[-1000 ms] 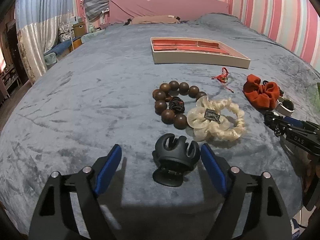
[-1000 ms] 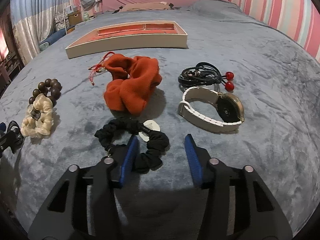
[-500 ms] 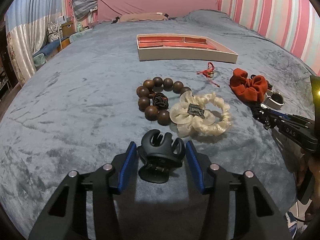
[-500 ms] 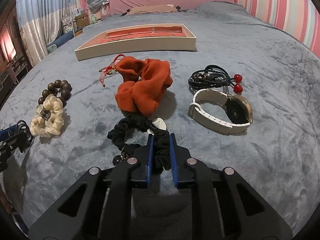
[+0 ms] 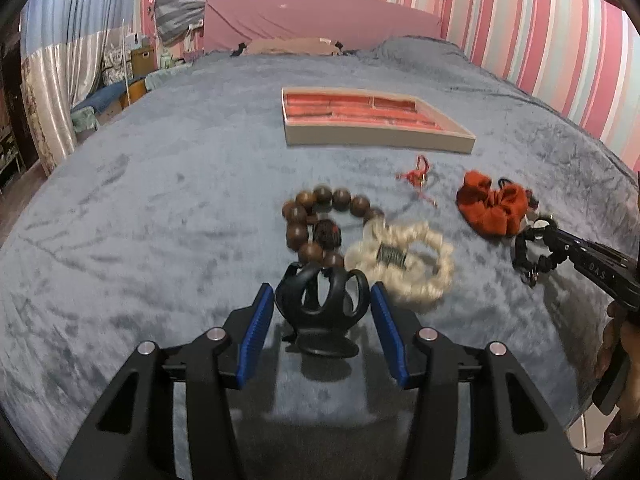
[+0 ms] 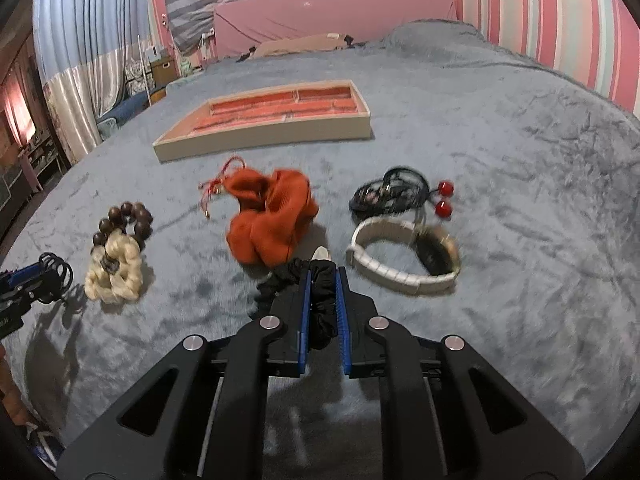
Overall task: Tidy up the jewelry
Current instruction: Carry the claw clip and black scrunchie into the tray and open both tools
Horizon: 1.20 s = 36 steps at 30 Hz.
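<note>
Both grippers are set up to carry pieces to the compartmented tray [image 6: 262, 136] near the bed's [image 6: 500, 128] far edge. The right gripper [image 6: 322, 304] is clamped on the black scrunchie [image 6: 320, 280], which dangles partly lifted off the cover, a limp gathered loop with a pale tag. The left gripper [image 5: 322, 328] brackets the black claw clip [image 5: 322, 300], its blue pads apart, not visibly pressing it. The clip is glossy with curved prongs, and sits near the bed's near edge, just before the wooden bead bracelet [image 5: 320, 220].
</note>
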{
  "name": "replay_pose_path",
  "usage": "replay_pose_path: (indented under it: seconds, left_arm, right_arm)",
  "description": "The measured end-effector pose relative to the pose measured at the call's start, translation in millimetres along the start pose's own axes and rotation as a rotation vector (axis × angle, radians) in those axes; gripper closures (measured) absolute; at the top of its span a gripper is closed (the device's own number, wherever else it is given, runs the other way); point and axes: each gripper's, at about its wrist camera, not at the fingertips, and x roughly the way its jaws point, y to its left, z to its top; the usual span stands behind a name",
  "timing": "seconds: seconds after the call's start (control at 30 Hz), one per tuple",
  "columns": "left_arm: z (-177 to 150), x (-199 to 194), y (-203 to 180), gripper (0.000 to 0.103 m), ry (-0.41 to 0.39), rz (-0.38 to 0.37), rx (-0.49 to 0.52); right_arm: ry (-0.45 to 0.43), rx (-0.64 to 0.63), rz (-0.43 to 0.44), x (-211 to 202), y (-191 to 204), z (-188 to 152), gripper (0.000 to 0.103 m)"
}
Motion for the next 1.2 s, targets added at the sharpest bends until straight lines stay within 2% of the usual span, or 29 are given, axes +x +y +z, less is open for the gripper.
replay_pose_path:
  seconds: [0.17,0.33,0.63,0.8,0.9,1.07,1.2]
  left_arm:
    - [36.6,1.9,-3.5,0.053,-0.037,0.001,0.012]
    - [95.8,17.8,-7.4,0.053,-0.077,0.01,0.014]
    - [199.0,90.7,-15.2,0.053,-0.08,0.07,0.028]
    - [246.4,147.0,-10.5,0.053,-0.051,0.099,0.007]
    - [269.7,192.2,-5.4,0.053,-0.004,0.115,-0.015]
    - [289.4,261.5,-5.4,0.053,0.08,0.136,-0.016]
    - [294.9,310.3,-7.8,0.053,0.138,0.157,-0.022]
  right_arm:
    - [-0.044,0.0,0.005,-2.4,-5.3,28.4,0.09]
    - [-0.102,-0.008,0.04,3.7,-7.5,79.9,0.09]
    - [-0.132,-0.038,0.064,57.0,-10.7,180.3,0.09]
    - [-0.104,-0.057,0.064,111.3,-7.8,231.2,0.09]
    - [-0.075,-0.067,0.059,151.2,-2.0,254.8,0.09]
    - [-0.012,-0.074,0.03,219.9,3.9,284.9,0.09]
    - [0.047,-0.065,-0.009,265.6,-1.2,295.4,0.09]
